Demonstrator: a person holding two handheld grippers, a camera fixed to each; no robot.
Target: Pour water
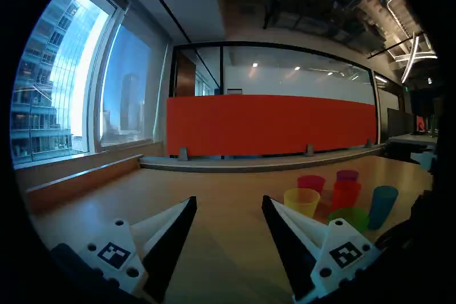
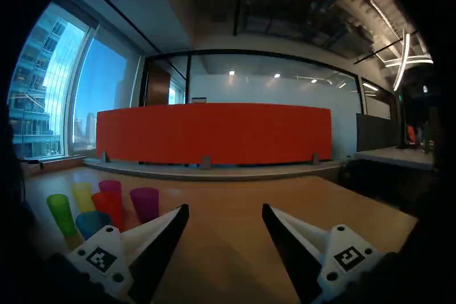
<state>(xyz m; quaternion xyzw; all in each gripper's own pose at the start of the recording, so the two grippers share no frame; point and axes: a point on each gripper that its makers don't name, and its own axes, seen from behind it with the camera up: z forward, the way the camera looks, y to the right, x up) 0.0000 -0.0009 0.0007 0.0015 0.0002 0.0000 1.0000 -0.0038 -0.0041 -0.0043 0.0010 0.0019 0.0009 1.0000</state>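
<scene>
Left gripper (image 1: 228, 201): fingers spread wide, nothing held, wooden table (image 1: 228, 258) below. Bunch of coloured cups (image 1: 345, 193) upright at lower right of the left gripper view, yellow cup (image 1: 302, 201) closest to the finger. Right gripper (image 2: 224, 210): also wide open, empty. Cups at lower left of the right gripper view, purple cup (image 2: 145, 202) closest. Orange panel (image 2: 214, 133) across mid-frame behind.

Left tongs (image 1: 229, 206) and right tongs (image 2: 225, 214) both gape, level.

yellow cup (image 1: 301, 200), blue cup (image 1: 382, 206), purple cup (image 2: 145, 203), red partition (image 1: 271, 124), tan wooden table (image 1: 228, 187).
</scene>
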